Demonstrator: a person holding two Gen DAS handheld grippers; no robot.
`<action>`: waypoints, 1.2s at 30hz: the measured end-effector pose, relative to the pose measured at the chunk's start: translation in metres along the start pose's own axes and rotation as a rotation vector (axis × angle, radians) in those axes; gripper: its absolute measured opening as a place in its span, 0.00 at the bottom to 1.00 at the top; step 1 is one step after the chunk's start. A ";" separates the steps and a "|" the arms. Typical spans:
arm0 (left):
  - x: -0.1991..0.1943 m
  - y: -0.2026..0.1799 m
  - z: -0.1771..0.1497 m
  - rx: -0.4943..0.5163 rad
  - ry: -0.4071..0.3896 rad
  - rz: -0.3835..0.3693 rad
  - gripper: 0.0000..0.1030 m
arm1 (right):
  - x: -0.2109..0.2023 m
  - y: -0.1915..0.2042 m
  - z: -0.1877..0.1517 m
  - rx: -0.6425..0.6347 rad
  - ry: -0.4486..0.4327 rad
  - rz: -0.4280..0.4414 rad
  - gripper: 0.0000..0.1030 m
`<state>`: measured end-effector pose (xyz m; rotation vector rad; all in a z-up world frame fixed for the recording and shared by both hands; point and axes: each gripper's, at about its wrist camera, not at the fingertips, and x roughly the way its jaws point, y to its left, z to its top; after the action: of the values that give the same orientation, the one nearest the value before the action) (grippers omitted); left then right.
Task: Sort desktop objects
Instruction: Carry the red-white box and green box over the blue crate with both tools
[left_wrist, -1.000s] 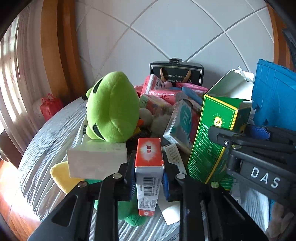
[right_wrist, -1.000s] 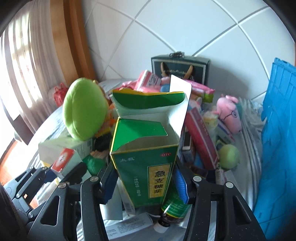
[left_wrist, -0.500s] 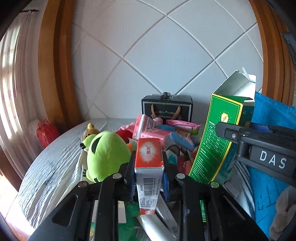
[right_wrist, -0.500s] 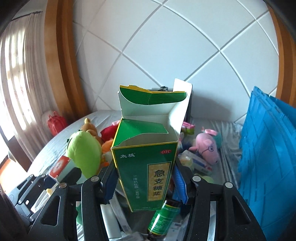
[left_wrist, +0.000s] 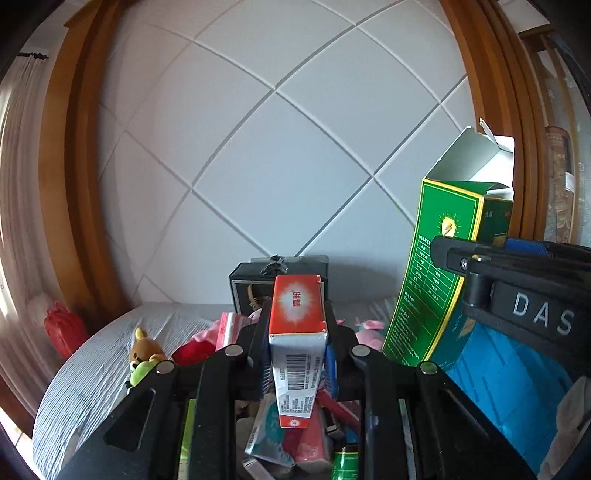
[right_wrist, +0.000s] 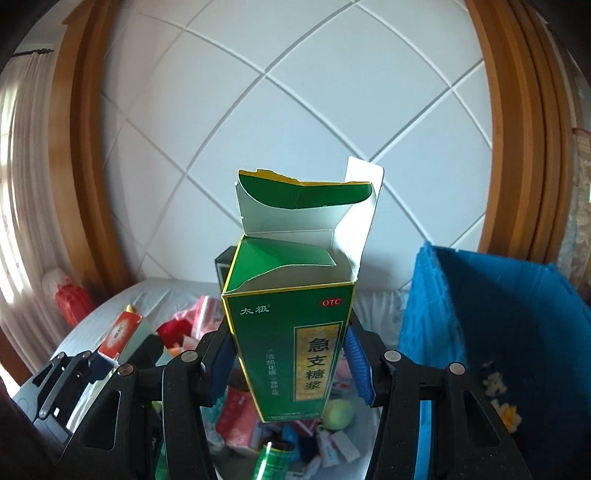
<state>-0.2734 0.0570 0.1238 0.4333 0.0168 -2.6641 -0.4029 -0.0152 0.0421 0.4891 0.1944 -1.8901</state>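
Jaws clamp 2 boxes above grey-clothed table (left_wrist: 92, 354), tiled wall (left_wrist: 280, 155) behind.

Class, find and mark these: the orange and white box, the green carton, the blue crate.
orange and white box (left_wrist: 297, 314): left wrist view, orange top face.
green carton (right_wrist: 291, 347): right wrist view, front panel.
blue crate (right_wrist: 491, 314): right wrist view, inner wall.

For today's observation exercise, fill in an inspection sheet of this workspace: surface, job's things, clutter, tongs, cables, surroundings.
Surface: table under a grey striped cloth.
Job's things: small red-and-white box in the left tongs; tall green box, top flaps open, in the right tongs; both held above the pile.
Clutter: plush toys, packets, a green ball, a black case.
Tongs: both shut on their boxes.
Cables: nothing seen.
Surroundings: blue crate at right, white tiled wall, wooden frame, curtain.
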 end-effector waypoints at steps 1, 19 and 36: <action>-0.002 -0.008 0.008 0.006 -0.009 -0.023 0.22 | -0.005 -0.006 0.005 0.006 -0.010 -0.017 0.51; -0.030 -0.212 0.098 0.178 0.019 -0.409 0.22 | -0.090 -0.209 0.038 0.123 0.032 -0.349 0.51; 0.060 -0.357 -0.015 0.375 0.725 -0.512 0.22 | 0.029 -0.352 -0.097 0.081 0.774 -0.181 0.51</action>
<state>-0.4720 0.3560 0.0705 1.6900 -0.1757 -2.8152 -0.7132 0.1247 -0.0922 1.2814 0.6880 -1.7978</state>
